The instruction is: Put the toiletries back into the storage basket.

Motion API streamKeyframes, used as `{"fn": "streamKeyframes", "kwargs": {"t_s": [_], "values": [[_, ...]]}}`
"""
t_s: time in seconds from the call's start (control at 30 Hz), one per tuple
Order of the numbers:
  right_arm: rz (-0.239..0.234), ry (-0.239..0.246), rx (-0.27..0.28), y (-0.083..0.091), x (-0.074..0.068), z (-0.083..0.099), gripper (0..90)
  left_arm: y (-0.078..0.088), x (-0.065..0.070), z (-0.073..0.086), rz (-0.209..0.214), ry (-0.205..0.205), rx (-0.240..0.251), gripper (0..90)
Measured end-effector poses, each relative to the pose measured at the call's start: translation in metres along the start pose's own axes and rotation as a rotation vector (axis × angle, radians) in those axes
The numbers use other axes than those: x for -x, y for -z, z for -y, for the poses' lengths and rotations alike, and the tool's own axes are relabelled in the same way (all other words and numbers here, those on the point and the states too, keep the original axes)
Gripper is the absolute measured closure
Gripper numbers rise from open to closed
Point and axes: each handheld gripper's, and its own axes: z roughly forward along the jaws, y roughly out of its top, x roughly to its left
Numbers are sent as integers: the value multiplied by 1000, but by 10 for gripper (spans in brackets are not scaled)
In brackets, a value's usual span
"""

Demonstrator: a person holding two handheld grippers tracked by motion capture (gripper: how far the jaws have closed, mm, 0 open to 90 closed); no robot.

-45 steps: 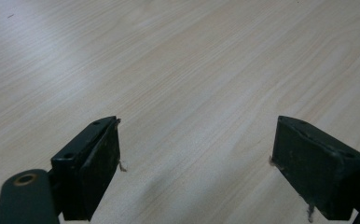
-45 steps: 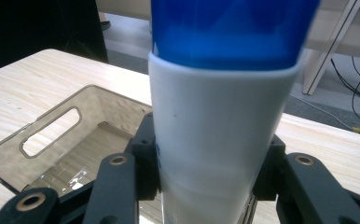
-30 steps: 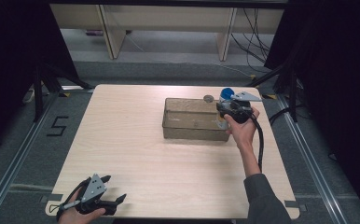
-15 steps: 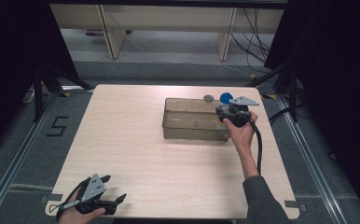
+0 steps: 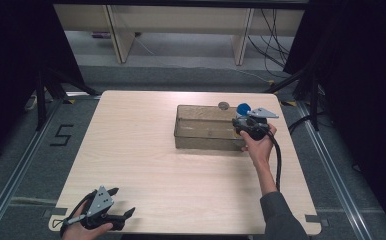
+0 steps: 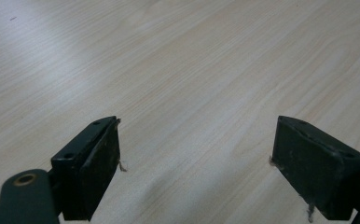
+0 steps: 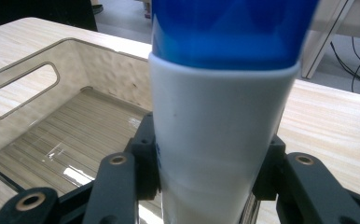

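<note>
A white bottle (image 7: 220,140) with a blue cap (image 7: 229,32) stands upright between the jaws of my right gripper (image 7: 215,172), which is shut on it. From above, the blue cap (image 5: 242,108) and my right gripper (image 5: 242,121) hover at the right end of a clear plastic bin (image 5: 201,141). The bin's ribbed floor (image 7: 66,140) lies bare just left of the bottle. My left gripper (image 5: 122,202) rests at the table's near left corner, open, with bare wood between its jaws (image 6: 197,163).
A small round grey object (image 5: 223,105) lies on the table just beyond the bin's far wall. The light wooden table (image 5: 141,150) has wide free room left of and in front of the bin. Cables and shelf legs stand past the far edge.
My right gripper has sunk a little with the bottle, closer to the bin's right end. The left gripper has stayed where it was.
</note>
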Motion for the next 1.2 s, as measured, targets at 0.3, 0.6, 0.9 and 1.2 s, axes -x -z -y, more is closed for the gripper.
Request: {"fn": "streamKeyframes", "kwargs": {"t_s": [0.3, 0.6, 0.9, 1.2], "values": [[-4, -9, 0, -1, 2, 7, 559, 0, 0, 0, 5, 6, 0, 147], [1, -12, 1, 0, 3, 16, 557, -1, -1, 0, 5, -10, -2, 147], [13, -10, 2, 5, 0, 18, 556, -1, 0, 0, 15, -5, -8, 147], [19, -6, -10, 8, 1, 17, 462, -1, 1, 0, 18, 8, -1, 147]]}}
